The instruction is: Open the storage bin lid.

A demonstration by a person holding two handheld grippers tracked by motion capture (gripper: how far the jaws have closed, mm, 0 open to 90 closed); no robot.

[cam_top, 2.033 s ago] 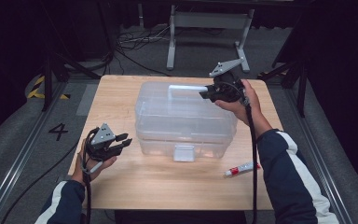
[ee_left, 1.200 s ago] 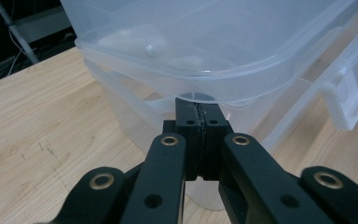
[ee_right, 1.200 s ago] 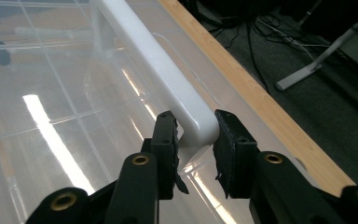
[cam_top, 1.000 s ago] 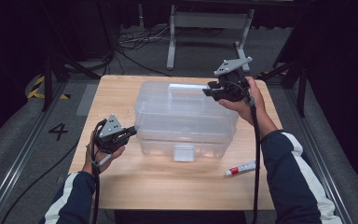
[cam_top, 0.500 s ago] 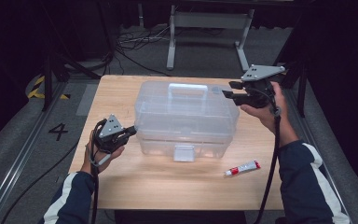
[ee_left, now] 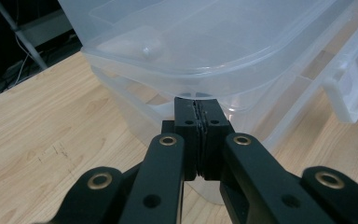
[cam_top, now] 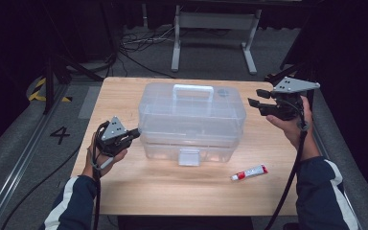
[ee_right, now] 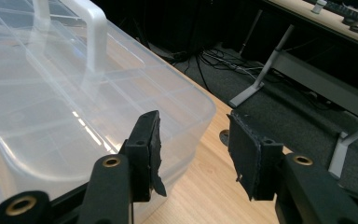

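The clear plastic box [cam_top: 191,120] sits mid-desk [cam_top: 124,191], lid on. The left gripper [cam_top: 133,134] rests at its left end, jaws pressed together on nothing. The right gripper [cam_top: 254,104] hovers just off the right end, its empty jaws having just been opening

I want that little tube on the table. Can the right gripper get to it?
Probably yes. The right gripper hangs open beside the clear box, and the tube lies on bare table nearer the person, with nothing between them.
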